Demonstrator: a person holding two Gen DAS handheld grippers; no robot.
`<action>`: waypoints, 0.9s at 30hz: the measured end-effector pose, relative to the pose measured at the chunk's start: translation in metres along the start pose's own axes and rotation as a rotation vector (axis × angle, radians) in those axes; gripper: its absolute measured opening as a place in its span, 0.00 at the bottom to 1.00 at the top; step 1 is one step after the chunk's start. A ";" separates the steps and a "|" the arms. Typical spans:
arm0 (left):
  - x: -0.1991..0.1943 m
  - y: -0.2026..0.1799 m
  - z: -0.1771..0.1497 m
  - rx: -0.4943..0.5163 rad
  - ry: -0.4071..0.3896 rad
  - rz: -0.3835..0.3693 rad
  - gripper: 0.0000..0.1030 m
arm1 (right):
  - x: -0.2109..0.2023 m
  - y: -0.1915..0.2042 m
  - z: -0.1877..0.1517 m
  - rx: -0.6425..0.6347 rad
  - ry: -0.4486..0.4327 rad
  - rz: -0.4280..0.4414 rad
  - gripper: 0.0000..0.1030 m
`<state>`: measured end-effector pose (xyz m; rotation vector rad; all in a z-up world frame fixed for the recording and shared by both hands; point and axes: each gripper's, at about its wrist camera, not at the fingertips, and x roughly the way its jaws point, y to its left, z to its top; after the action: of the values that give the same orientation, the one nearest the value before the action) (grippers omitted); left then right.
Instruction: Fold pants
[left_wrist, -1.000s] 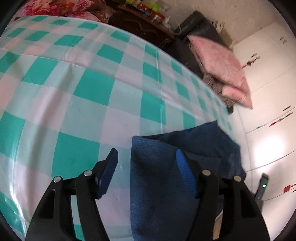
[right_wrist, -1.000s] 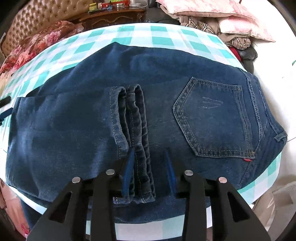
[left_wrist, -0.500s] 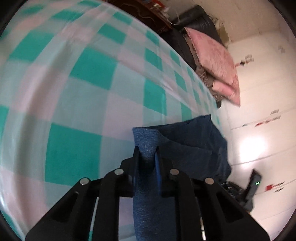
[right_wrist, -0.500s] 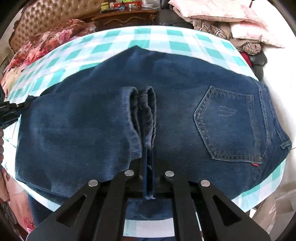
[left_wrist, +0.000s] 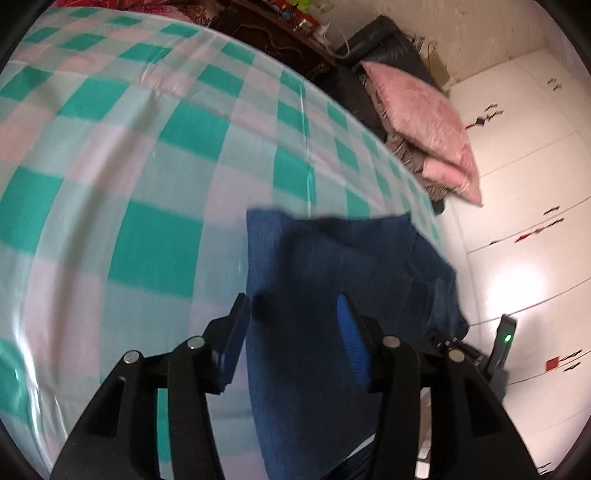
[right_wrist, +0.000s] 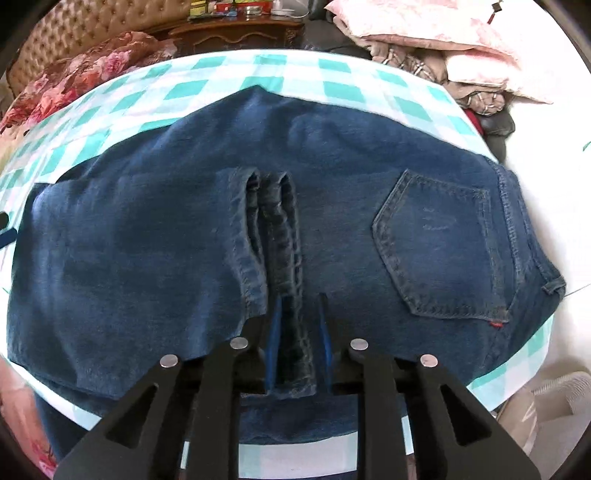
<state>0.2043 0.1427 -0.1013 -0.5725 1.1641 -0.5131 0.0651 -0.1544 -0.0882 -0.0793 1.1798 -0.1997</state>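
Observation:
Dark blue jeans (right_wrist: 147, 258) lie folded on a bed with a green and white checked sheet (right_wrist: 332, 88). The leg hems (right_wrist: 273, 236) rest on top near the middle, and a back pocket (right_wrist: 443, 251) shows to the right. My right gripper (right_wrist: 298, 325) is open, its blue pads either side of the hem edge. In the left wrist view the jeans' folded end (left_wrist: 314, 295) lies on the sheet (left_wrist: 110, 166). My left gripper (left_wrist: 291, 325) is open, its jaws straddling the fold's left part.
Pink pillows (left_wrist: 424, 122) are stacked on a dark chair beyond the bed's far edge. White wardrobe doors (left_wrist: 524, 184) stand to the right. A floral blanket (right_wrist: 85, 70) and a wooden cabinet (right_wrist: 236, 33) lie behind the bed. The bed's near edge is just below the jeans.
Both grippers were open a second ago, shut on the denim half a second ago, and have now opened and let it go. The jeans lie flat again.

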 end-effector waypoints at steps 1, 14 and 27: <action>0.000 -0.002 -0.009 0.005 0.008 0.030 0.48 | 0.000 0.000 -0.002 0.000 -0.002 -0.003 0.20; 0.000 -0.024 -0.070 0.173 0.046 0.190 0.09 | 0.002 0.015 -0.003 -0.046 -0.012 -0.036 0.07; -0.030 0.007 -0.057 0.082 -0.027 0.078 0.44 | 0.000 0.042 -0.009 -0.099 -0.017 -0.092 0.06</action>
<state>0.1421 0.1588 -0.1017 -0.4605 1.1306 -0.4823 0.0615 -0.1127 -0.0983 -0.2217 1.1699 -0.2214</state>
